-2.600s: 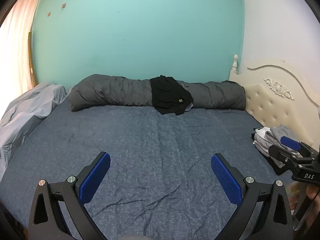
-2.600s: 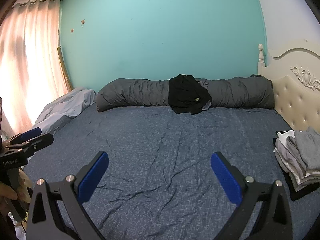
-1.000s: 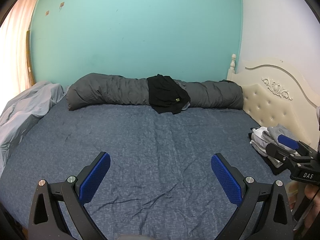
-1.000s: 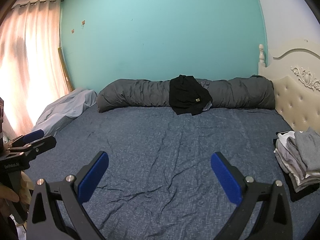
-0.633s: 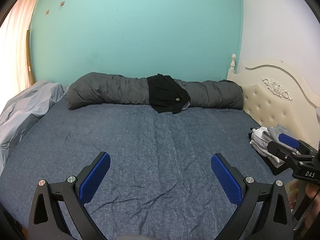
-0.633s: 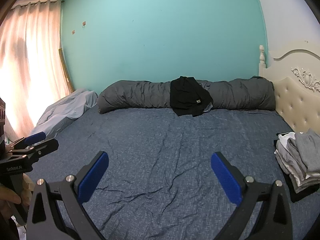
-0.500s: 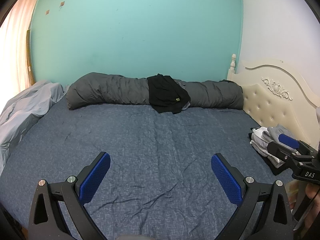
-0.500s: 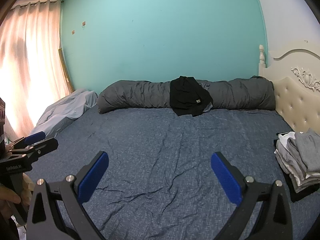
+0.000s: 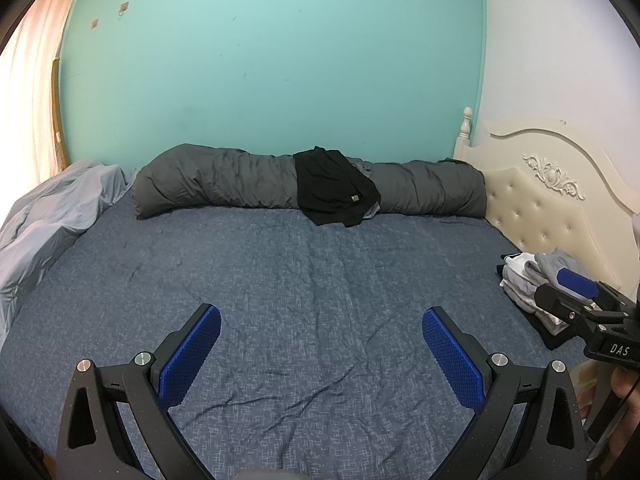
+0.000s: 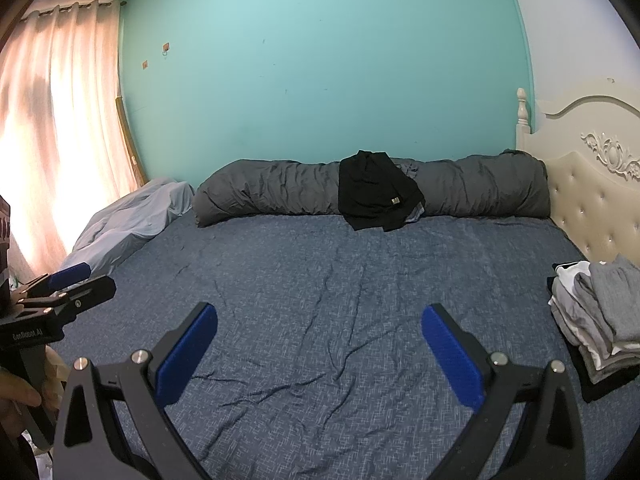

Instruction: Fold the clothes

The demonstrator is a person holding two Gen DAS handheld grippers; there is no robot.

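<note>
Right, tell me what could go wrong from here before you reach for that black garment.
The black garment is draped over the rolled grey duvet; pinching it may catch a paler cloth tucked beneath its right edge. Both grippers, left and right, are open. The folded pile by the headboard could topple if brushed.

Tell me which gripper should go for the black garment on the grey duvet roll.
Either, by a hair the right gripper: the black garment sits slightly right of centre in its view and near centre in the left's. Both grippers are open, empty and well short of it; the left gripper is no closer.
</note>
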